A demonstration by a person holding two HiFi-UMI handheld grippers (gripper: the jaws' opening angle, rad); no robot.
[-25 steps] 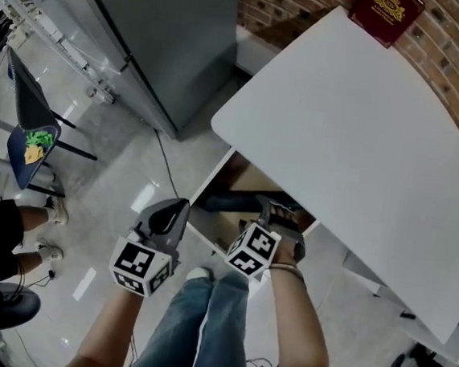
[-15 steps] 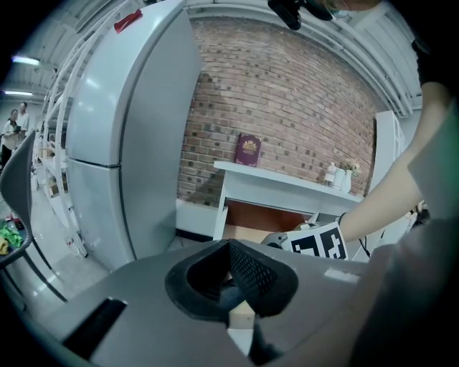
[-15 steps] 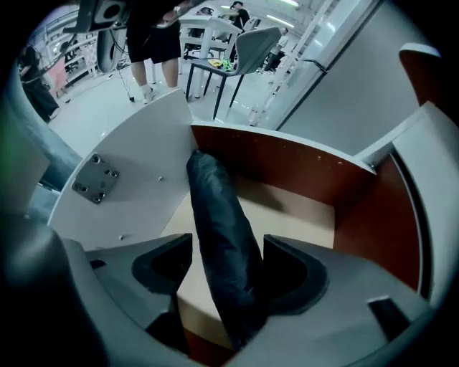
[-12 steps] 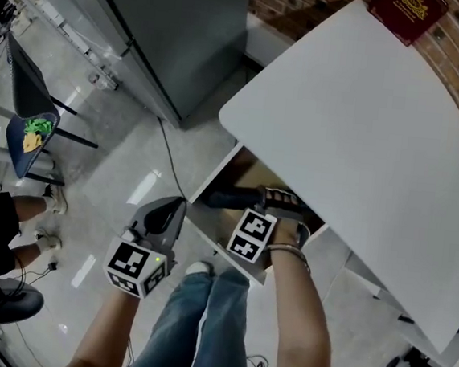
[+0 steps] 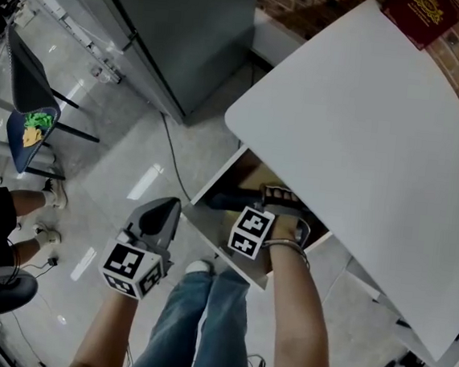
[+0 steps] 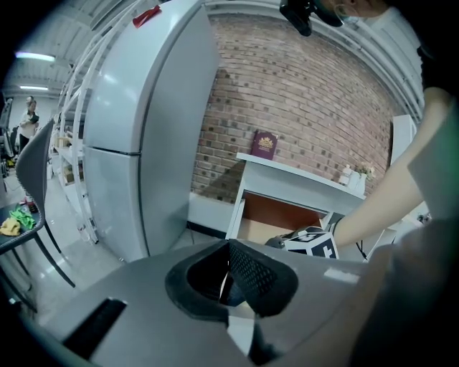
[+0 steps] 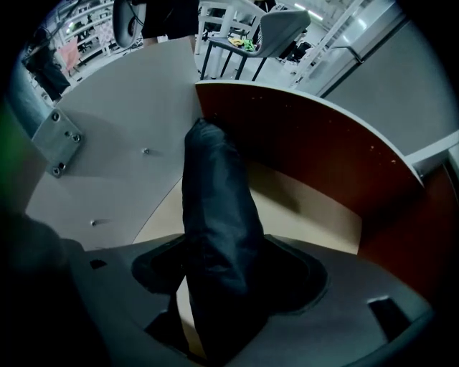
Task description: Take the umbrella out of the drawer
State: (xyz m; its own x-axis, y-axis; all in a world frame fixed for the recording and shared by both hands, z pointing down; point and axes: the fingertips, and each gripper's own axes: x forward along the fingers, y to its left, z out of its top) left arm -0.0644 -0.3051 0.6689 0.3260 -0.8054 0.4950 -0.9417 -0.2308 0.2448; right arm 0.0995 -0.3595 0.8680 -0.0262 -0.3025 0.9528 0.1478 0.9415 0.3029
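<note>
A dark folded umbrella (image 5: 229, 199) lies in the open drawer (image 5: 213, 181) under the white desk (image 5: 362, 143). My right gripper (image 5: 275, 199) reaches into the drawer. In the right gripper view the umbrella (image 7: 215, 208) runs up between the jaws, and the right gripper (image 7: 222, 287) is shut on it, with the drawer's brown wall (image 7: 323, 165) behind. My left gripper (image 5: 168, 207) hangs shut and empty over the floor, left of the drawer front. In the left gripper view the left gripper (image 6: 228, 276) faces the drawer (image 6: 276, 218) and the marker cube (image 6: 315, 244) of the right one.
A tall grey cabinet (image 5: 180, 29) stands left of the desk. A dark red box (image 5: 427, 16) sits at the desk's far edge. A chair (image 5: 29, 127) with green and yellow items and another person's legs (image 5: 0, 217) are at the left. My own legs (image 5: 200, 321) are below the drawer.
My right gripper has pushed further into the drawer and along the umbrella. The left gripper has drifted slightly down and left. The drawer stays open.
</note>
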